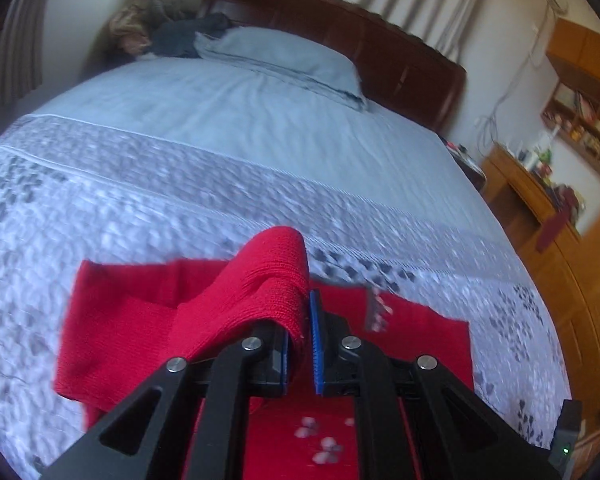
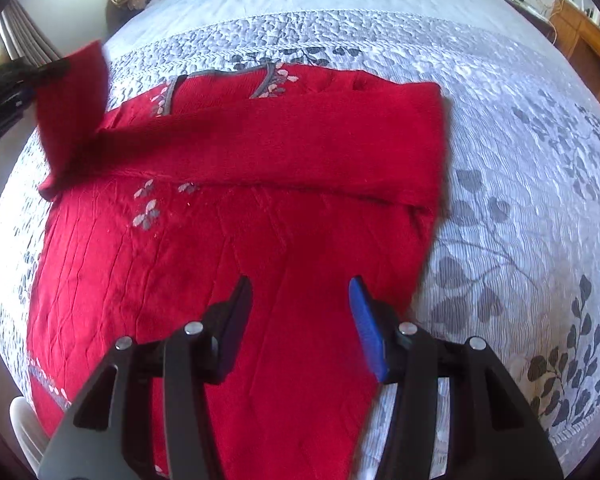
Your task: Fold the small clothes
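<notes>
A red knitted sweater [image 2: 236, 248] with small pale flower marks lies spread on the quilted bedspread [image 2: 500, 160]. One sleeve [image 2: 284, 140] is folded across its chest. My left gripper [image 1: 300, 332] is shut on the cuff of the other sleeve [image 1: 268, 280], which hangs lifted above the garment. In the right wrist view that raised sleeve [image 2: 72, 108] stands at the far left with the left gripper behind it. My right gripper [image 2: 300, 312] hovers above the sweater's lower body, jaws apart, with nothing between them.
A blue pillow [image 1: 284, 60] and a dark wooden headboard [image 1: 380, 40] are at the far end of the bed. A heap of clothes [image 1: 160, 32] lies beside the pillow. A wooden desk and shelves [image 1: 540, 184] stand along the bed's right side.
</notes>
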The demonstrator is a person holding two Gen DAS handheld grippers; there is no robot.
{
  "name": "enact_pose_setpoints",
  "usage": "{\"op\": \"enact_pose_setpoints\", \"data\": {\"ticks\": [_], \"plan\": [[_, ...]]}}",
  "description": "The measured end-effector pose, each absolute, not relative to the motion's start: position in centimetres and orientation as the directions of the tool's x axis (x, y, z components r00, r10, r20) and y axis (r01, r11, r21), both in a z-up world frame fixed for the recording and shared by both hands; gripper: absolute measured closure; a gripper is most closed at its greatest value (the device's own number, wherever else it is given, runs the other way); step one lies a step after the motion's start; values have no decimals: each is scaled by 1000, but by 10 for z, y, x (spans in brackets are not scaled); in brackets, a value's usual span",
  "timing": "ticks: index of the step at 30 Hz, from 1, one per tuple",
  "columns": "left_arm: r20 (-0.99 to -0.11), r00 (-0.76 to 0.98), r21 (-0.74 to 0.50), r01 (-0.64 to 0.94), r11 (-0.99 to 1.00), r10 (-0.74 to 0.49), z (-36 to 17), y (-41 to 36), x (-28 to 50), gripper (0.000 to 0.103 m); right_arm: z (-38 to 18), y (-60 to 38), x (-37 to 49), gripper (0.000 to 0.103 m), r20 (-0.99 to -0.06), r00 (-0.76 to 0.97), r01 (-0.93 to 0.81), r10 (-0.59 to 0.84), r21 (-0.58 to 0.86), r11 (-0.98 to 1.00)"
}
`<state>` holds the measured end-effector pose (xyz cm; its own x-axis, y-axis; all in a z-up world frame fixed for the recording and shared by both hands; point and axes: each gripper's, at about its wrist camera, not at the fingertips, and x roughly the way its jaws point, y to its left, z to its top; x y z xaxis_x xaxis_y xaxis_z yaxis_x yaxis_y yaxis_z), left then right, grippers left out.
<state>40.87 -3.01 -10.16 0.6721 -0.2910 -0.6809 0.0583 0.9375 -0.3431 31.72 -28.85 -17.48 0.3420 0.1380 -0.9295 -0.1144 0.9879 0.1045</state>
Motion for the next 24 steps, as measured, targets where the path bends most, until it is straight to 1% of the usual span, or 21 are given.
{"op": "enact_pose_setpoints", "data": {"ticks": [3, 5, 6, 7, 8, 11, 12, 13, 14, 16, 18, 20, 22, 24], "plan": [[-716, 634, -316, 80, 945, -293, -129, -64, 414, 94, -179, -295, 313, 52, -933, 333, -103, 135, 106, 989], [-763, 575, -301, 90, 949, -296, -152, -82, 419, 93, -183, -300, 310, 51, -937, 323, -90, 135, 112, 990], [-782, 549, -296, 89, 951, -295, -162, -88, 420, 92, -184, -301, 310, 50, -938, 320, -86, 135, 113, 990], [-808, 511, -289, 90, 953, -293, -174, -94, 421, 87, -186, -302, 310, 50, -940, 313, -83, 134, 113, 990], [-833, 469, -283, 99, 954, -295, -184, -99, 420, 84, -187, -303, 310, 50, -942, 310, -83, 132, 112, 990], [-848, 419, -290, 145, 946, -324, -185, -104, 402, 78, -187, -301, 308, 50, -945, 304, -96, 122, 97, 991], [-841, 416, -302, 170, 938, -346, -178, -100, 392, 56, -186, -300, 308, 50, -946, 303, -100, 117, 91, 991], [-832, 424, -308, 183, 934, -357, -169, -95, 385, 39, -186, -297, 307, 50, -946, 302, -107, 114, 86, 991], [-816, 452, -305, 193, 933, -360, -156, -83, 373, 38, -185, -294, 307, 50, -945, 303, -113, 120, 89, 990], [-793, 491, -296, 205, 933, -360, -136, -59, 358, 39, -181, -289, 306, 50, -942, 305, -122, 143, 111, 986], [-797, 530, -249, 149, 957, -290, -128, -21, 350, 39, -179, -281, 307, 50, -939, 297, -135, 174, 140, 981], [-822, 533, -180, 95, 979, -203, -134, 5, 355, 41, -179, -268, 308, 50, -938, 285, -157, 197, 157, 975], [-863, 493, -119, 18, 993, -112, -150, 31, 364, 41, -180, -252, 310, 50, -941, 270, -183, 202, 156, 971], [-886, 454, -116, -23, 993, -92, -166, 47, 372, 42, -186, -242, 312, 50, -947, 246, -198, 206, 159, 967]]}}
